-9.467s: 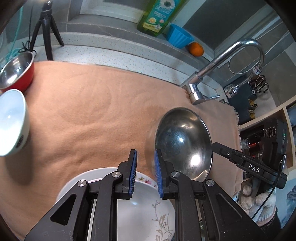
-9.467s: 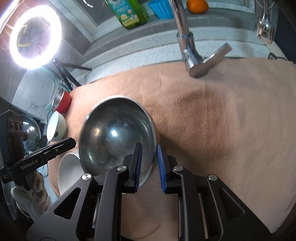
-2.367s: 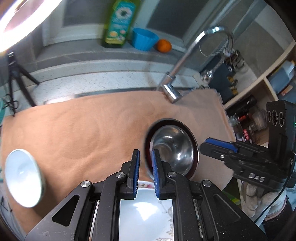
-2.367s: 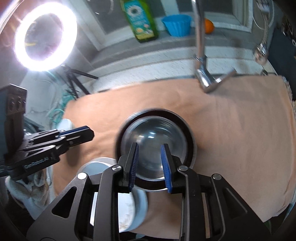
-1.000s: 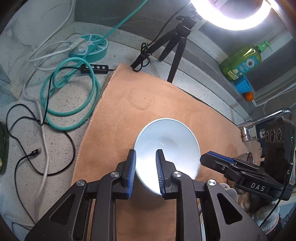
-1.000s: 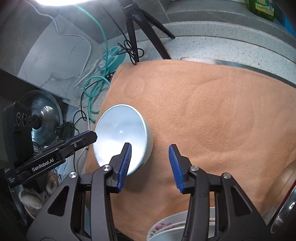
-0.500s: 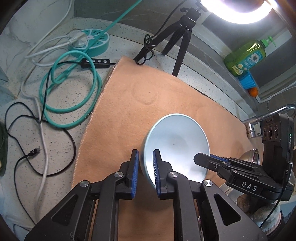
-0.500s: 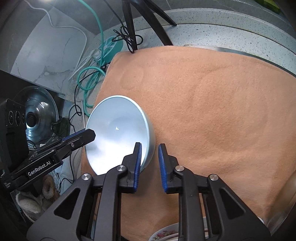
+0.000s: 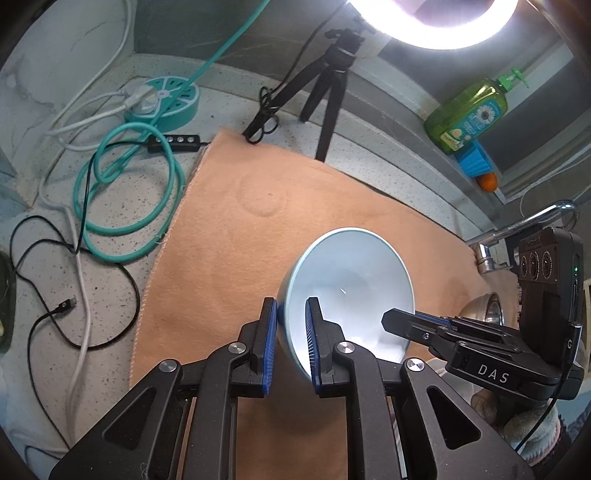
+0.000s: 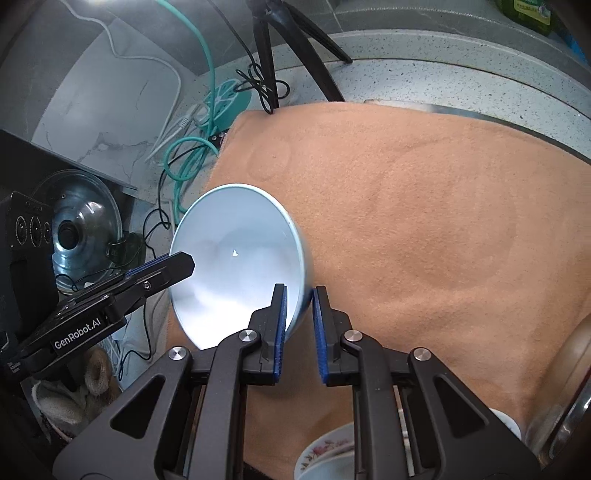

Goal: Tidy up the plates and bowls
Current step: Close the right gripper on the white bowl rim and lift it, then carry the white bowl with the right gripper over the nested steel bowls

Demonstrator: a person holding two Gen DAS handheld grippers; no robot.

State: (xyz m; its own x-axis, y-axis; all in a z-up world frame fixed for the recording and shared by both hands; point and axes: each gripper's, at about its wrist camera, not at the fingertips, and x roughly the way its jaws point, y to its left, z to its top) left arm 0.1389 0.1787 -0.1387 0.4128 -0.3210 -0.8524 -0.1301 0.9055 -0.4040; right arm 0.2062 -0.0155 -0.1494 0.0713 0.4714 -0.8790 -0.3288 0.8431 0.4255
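Note:
A pale blue-white bowl (image 9: 351, 280) is held tilted above the tan cloth (image 9: 229, 236). My left gripper (image 9: 290, 321) is shut on its left rim and my right gripper (image 10: 298, 310) is shut on its right rim (image 10: 295, 236). The right gripper also shows in the left wrist view (image 9: 406, 321), and the left gripper in the right wrist view (image 10: 173, 266). A steel bowl (image 9: 484, 314) sits at the far right of the cloth. A flowered white plate (image 10: 328, 454) lies at the near edge.
A tripod (image 9: 325, 92) stands at the cloth's back edge under a ring light (image 9: 432, 22). Teal and black cables (image 9: 122, 192) lie on the counter to the left. Soap bottle (image 9: 469, 118), blue cup and orange sit on the back ledge. A faucet (image 9: 517, 229) is at right.
Both grippers have closed on the bowl's rim within the last second. The bowl has tilted and risen off the cloth, shifting a little to the right.

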